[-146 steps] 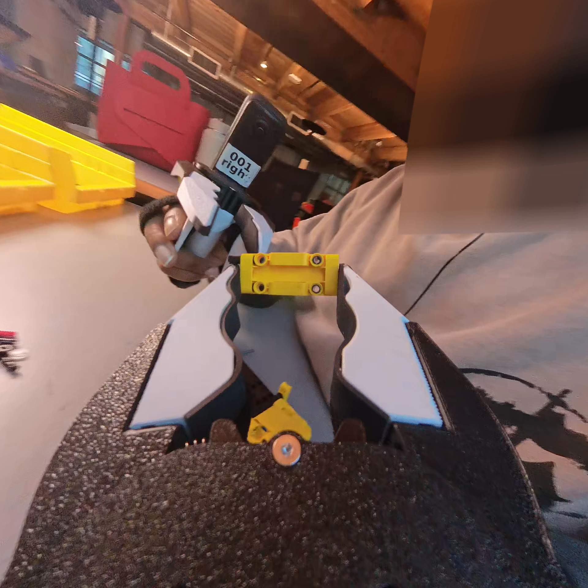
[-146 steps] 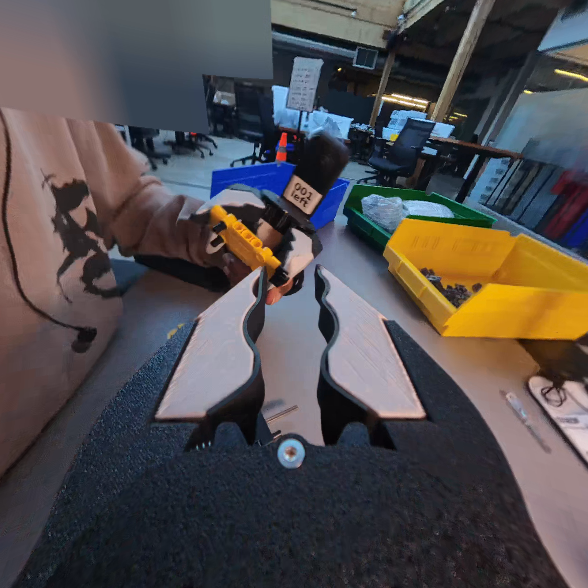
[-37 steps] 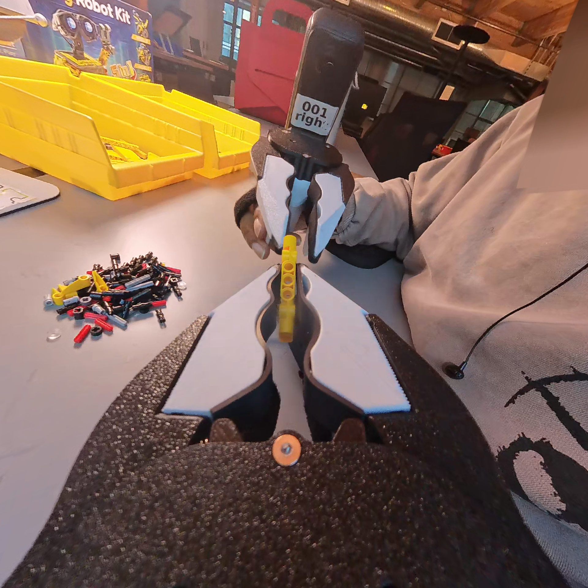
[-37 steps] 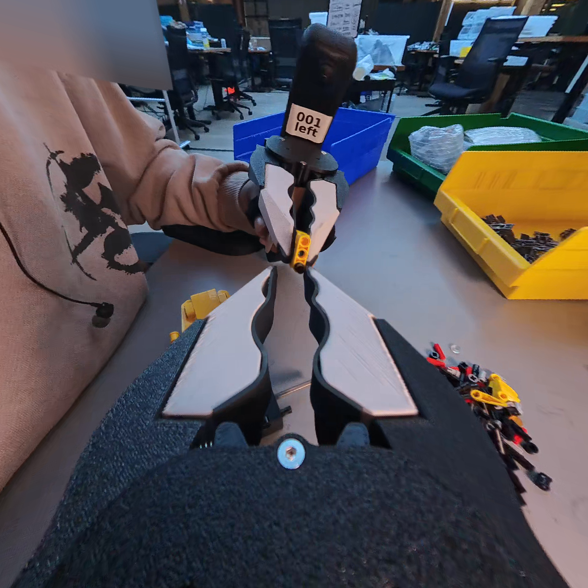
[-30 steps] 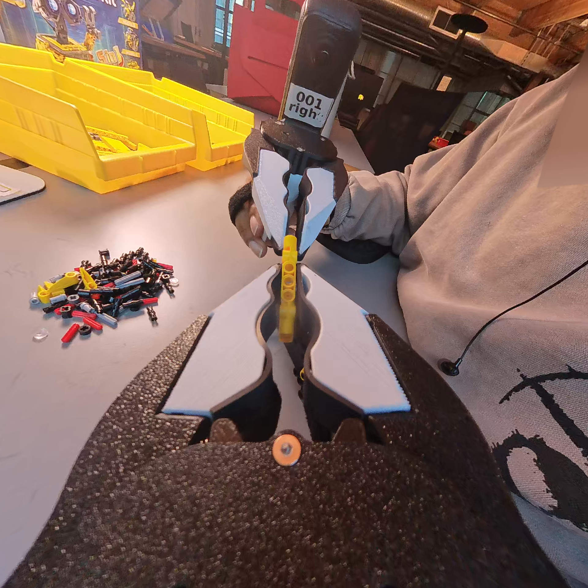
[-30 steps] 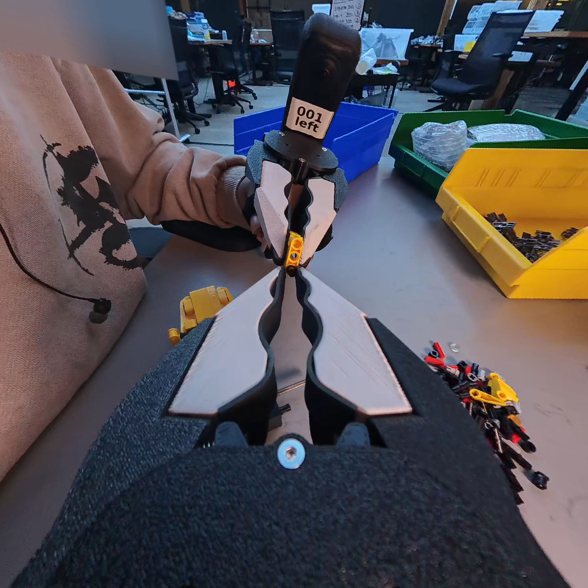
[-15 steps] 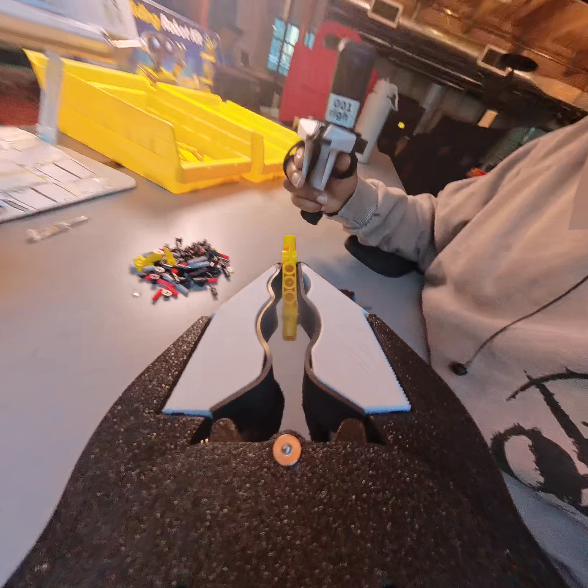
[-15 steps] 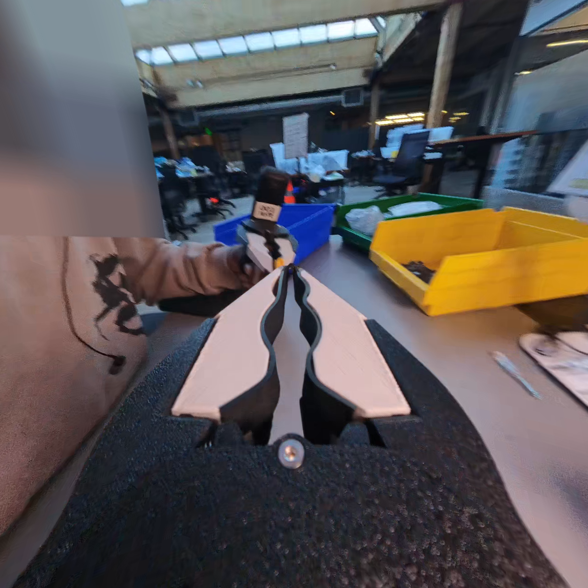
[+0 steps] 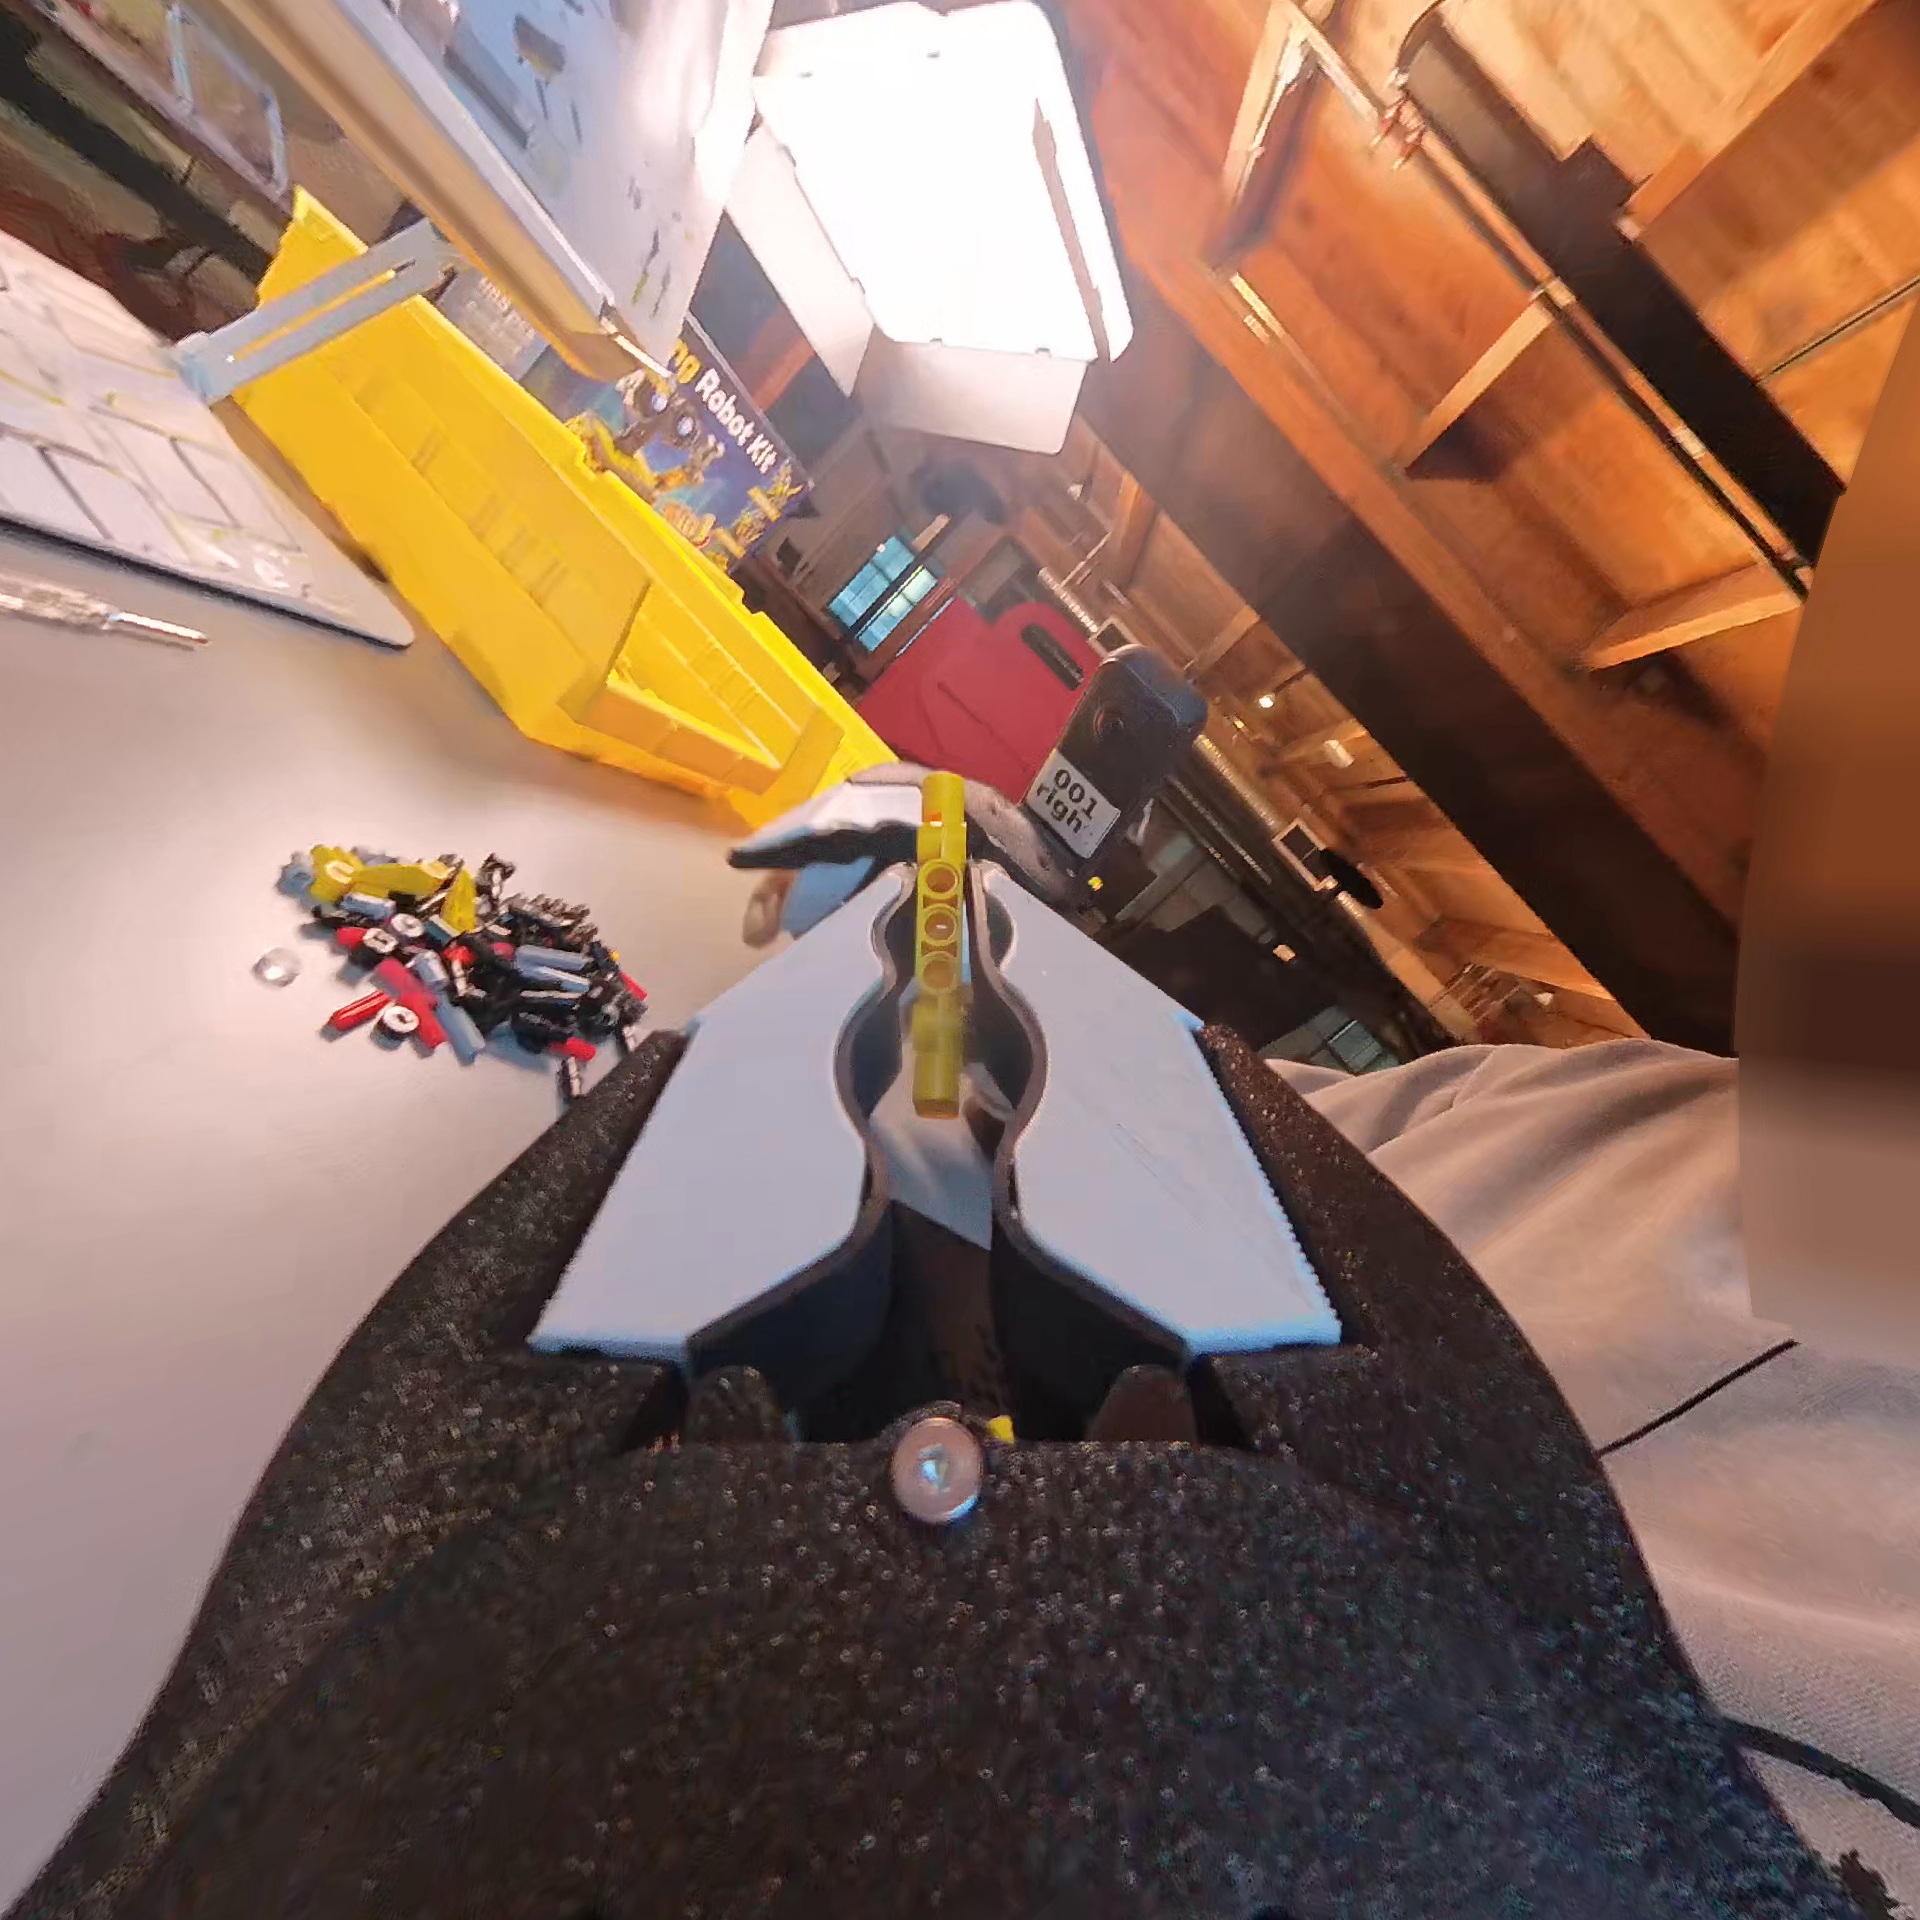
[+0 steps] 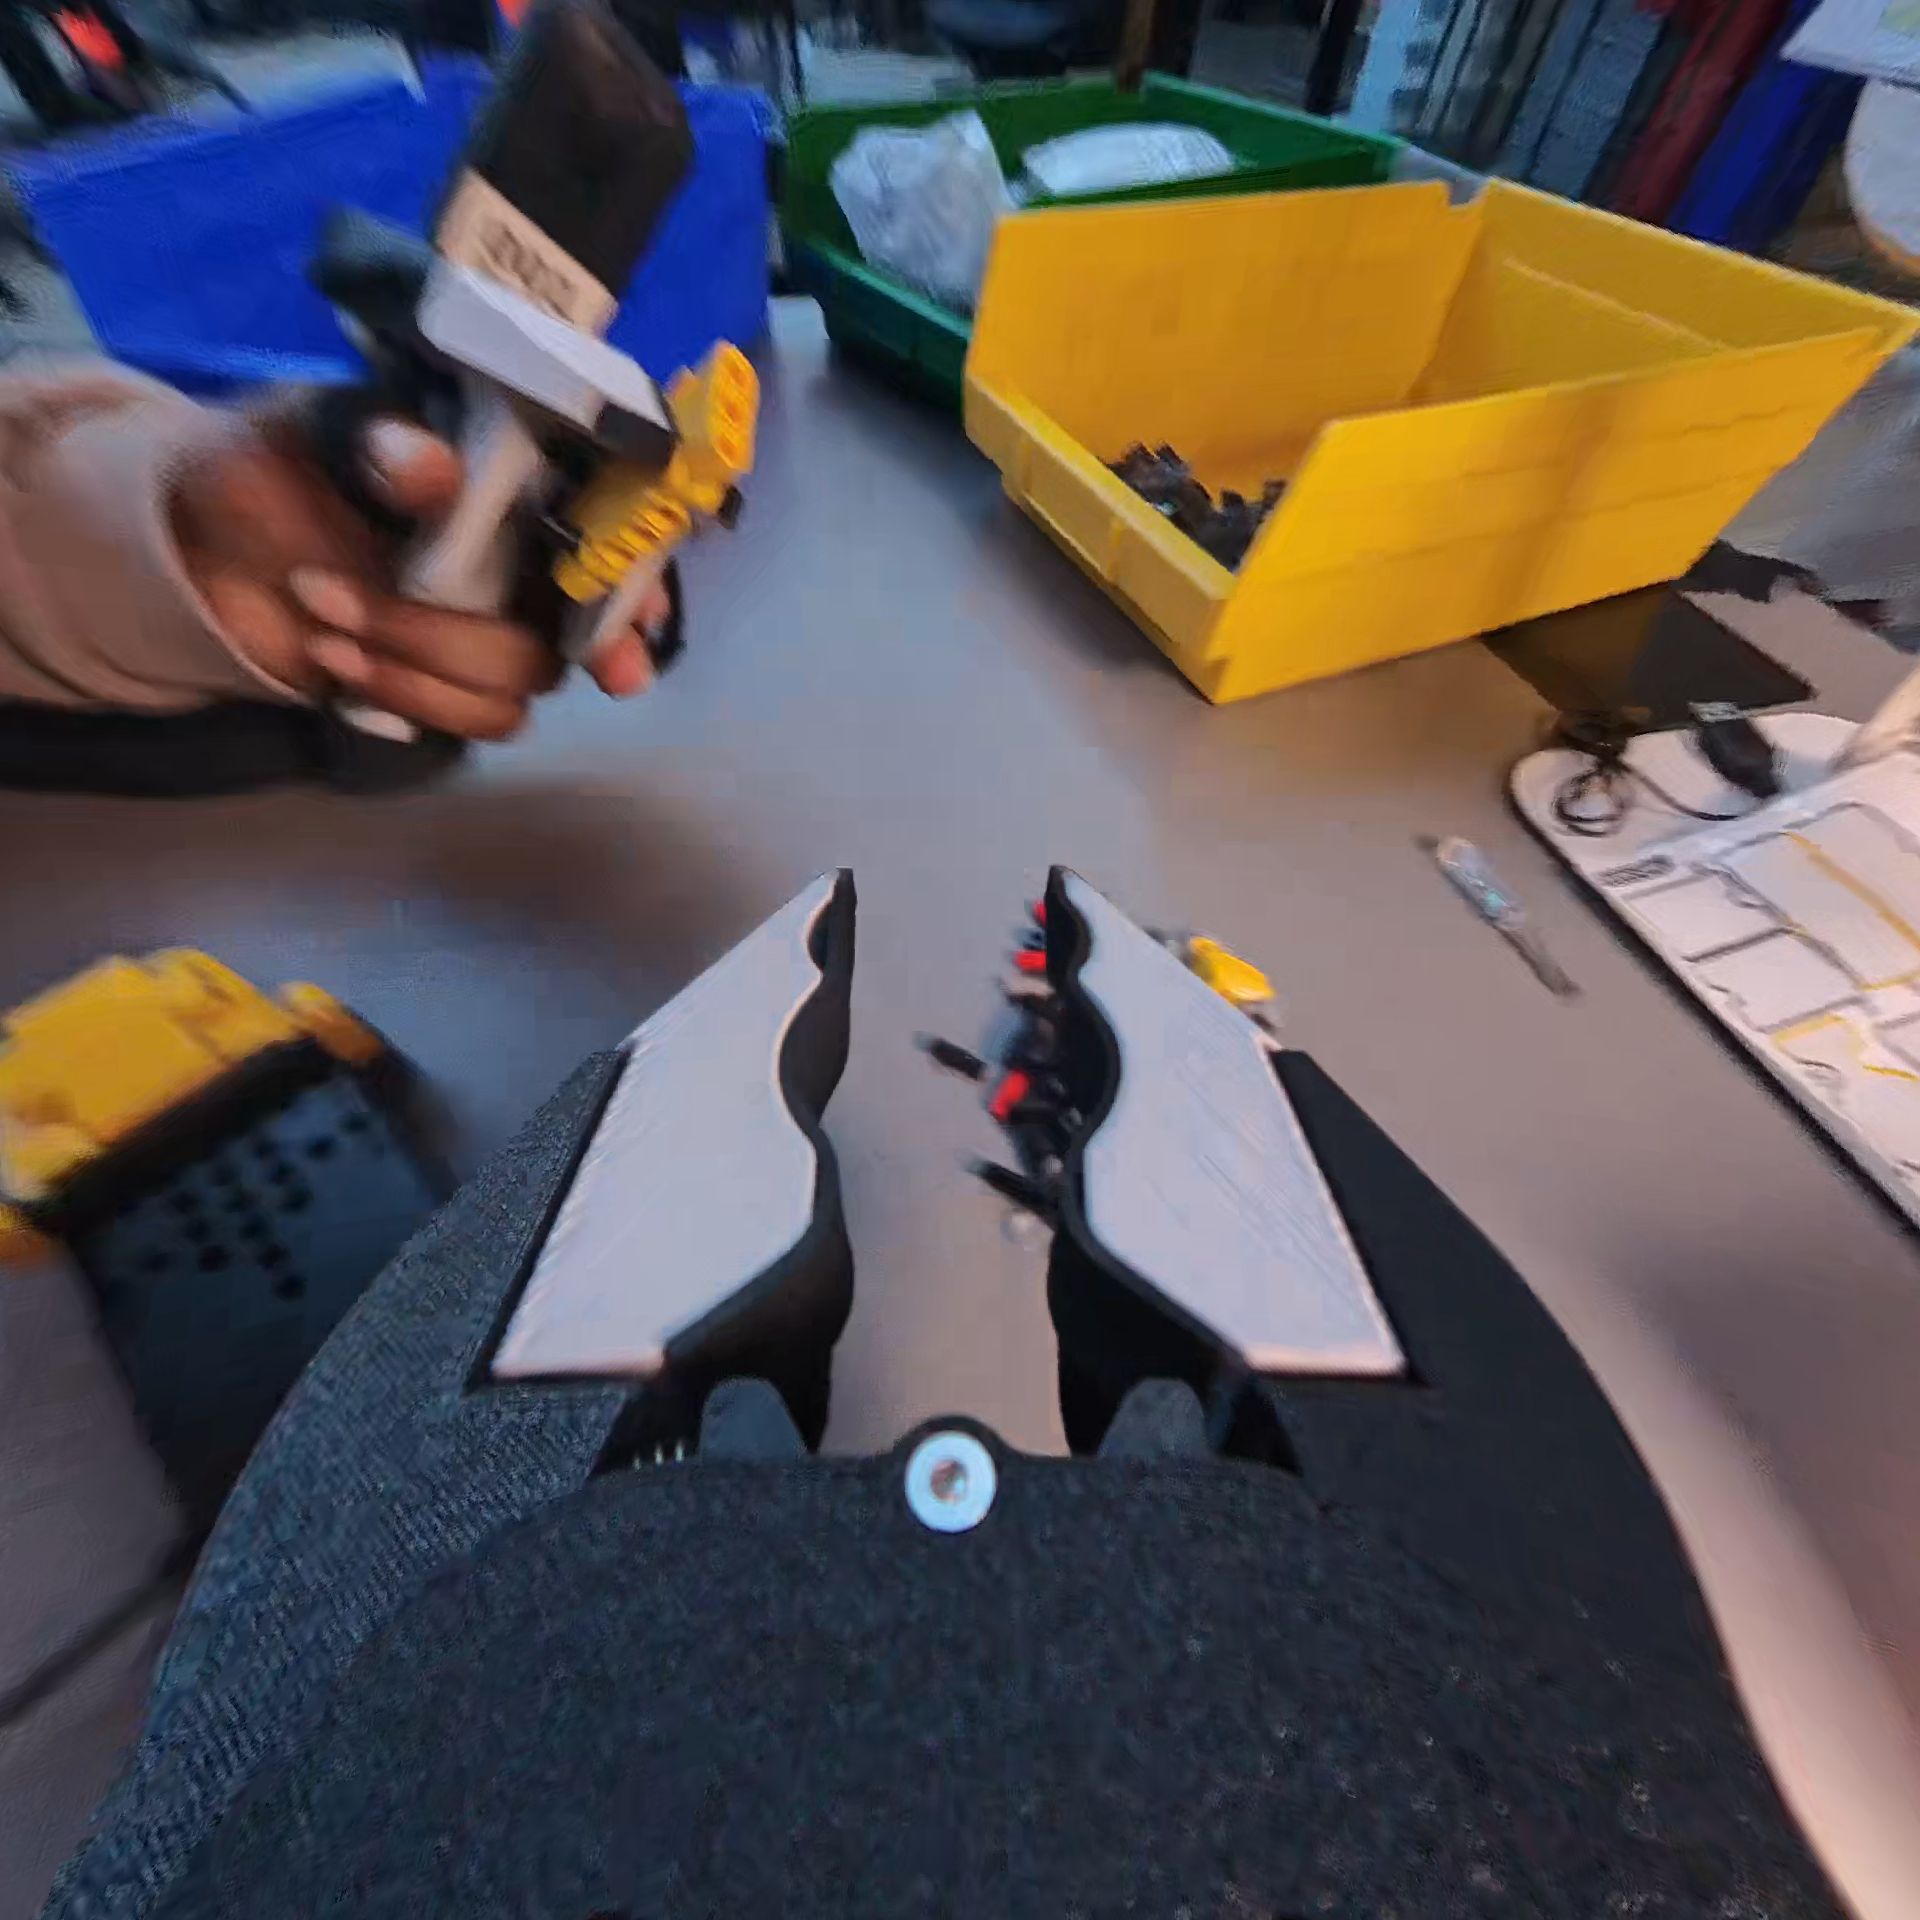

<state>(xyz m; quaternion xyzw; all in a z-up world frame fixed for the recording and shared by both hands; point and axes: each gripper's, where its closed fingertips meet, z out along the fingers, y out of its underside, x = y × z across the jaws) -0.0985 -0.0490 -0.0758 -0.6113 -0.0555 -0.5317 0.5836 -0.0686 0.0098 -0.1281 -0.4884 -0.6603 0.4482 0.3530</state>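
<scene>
My left gripper [image 9: 940, 883] is shut on a yellow beam with holes [image 9: 938, 940], held upright and raised off the grey table [image 9: 156, 1143]. The right wrist view shows it [image 10: 623, 426] at upper left with the yellow piece [image 10: 670, 468] in its jaws. My right gripper [image 10: 951, 883] is open and empty, low over a pile of small black, red and yellow parts [image 10: 1029, 1049], which lies partly under its right finger. In the left wrist view the right gripper [image 9: 810, 847] shows behind the beam, beside the parts pile [image 9: 457, 945].
A yellow bin holding dark parts [image 10: 1403, 416] stands at the back right, with green [image 10: 1039, 156] and blue [image 10: 208, 229] bins behind. A yellow and black assembly [image 10: 177, 1091] sits at left. An instruction sheet [image 10: 1766, 935] and a small clear tool [image 10: 1496, 904] lie at right. Some 9 cm of space lies between my two pairs of fingers.
My right gripper has left the beam, opened and dropped low over the parts pile. My left gripper has tilted upward, still holding the yellow beam.
</scene>
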